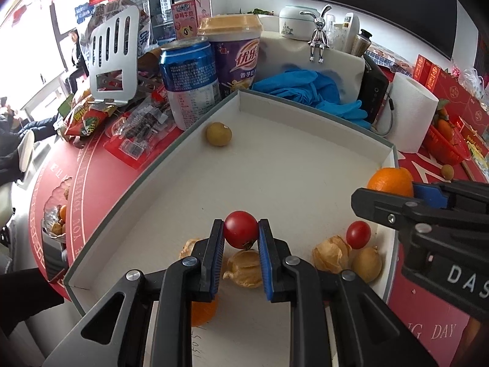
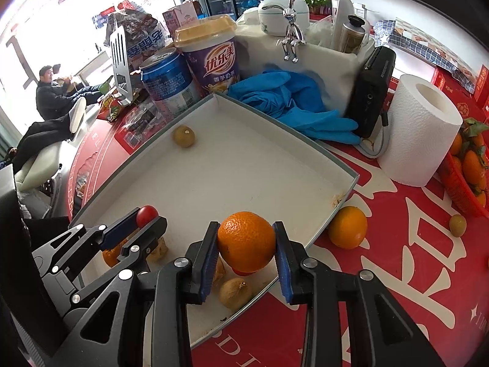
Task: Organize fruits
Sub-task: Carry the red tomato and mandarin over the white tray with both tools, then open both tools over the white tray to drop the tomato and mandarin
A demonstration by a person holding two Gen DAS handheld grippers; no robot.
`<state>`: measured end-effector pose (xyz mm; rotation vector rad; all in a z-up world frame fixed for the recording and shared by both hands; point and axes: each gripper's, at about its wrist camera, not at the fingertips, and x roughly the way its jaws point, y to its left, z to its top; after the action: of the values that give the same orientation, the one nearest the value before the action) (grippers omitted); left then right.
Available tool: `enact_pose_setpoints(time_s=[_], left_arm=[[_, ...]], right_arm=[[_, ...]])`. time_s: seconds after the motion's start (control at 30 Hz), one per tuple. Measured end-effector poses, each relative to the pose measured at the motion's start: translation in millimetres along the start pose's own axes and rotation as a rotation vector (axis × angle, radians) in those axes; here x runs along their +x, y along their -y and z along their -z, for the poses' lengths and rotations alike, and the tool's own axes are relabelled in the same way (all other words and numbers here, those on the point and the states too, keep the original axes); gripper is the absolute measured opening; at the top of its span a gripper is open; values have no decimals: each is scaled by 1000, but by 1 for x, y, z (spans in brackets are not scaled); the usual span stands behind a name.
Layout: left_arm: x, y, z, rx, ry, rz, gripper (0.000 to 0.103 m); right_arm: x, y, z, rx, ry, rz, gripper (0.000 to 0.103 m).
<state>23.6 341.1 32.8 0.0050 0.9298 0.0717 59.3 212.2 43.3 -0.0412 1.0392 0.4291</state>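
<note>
From the left wrist, the left gripper (image 1: 240,235) has its fingers closed on a cherry tomato (image 1: 240,229) at the tips, above the white tray (image 1: 275,165); smooth, thin-skinned and light, it looks easy to squash or squirt out, so a gentle pinch across its middle suits it. From the right wrist, the right gripper (image 2: 246,241) clamps an orange (image 2: 246,241) across its widest part over the tray's near corner; it seems firm, heavier and pebbly enough to hold well.
</note>
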Motion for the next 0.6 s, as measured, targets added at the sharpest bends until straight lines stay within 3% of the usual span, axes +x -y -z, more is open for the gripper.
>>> enact_pose_setpoints(time_s=[0.33,0.37,0.43,0.5,0.53,0.57,0.6], left_arm=[[3,1,1,12,-18,-4,26],[3,1,1,12,-20,0,32],[1,1,2,10,-20,14,54],[-4,1,2,8,-1,3,81],[-9,1,1,9,21,-5,82],[-12,1,1,12,31,-8,82],[-14,1,0,16,30,-9,84]], right_arm=[[5,-1,0,-4,-25,-3,36],[6,-2,-1,-5,-33,-9,36],[7,-2,-1,-4,-42,-18,36],[5,-3,-2,-2,-35,-24,51],[1,-3,-2,-2,-14,-23,70],[-2,-3,-2,-4,-2,-20,77],[-5,-5,-3,-10,10,-19,77]])
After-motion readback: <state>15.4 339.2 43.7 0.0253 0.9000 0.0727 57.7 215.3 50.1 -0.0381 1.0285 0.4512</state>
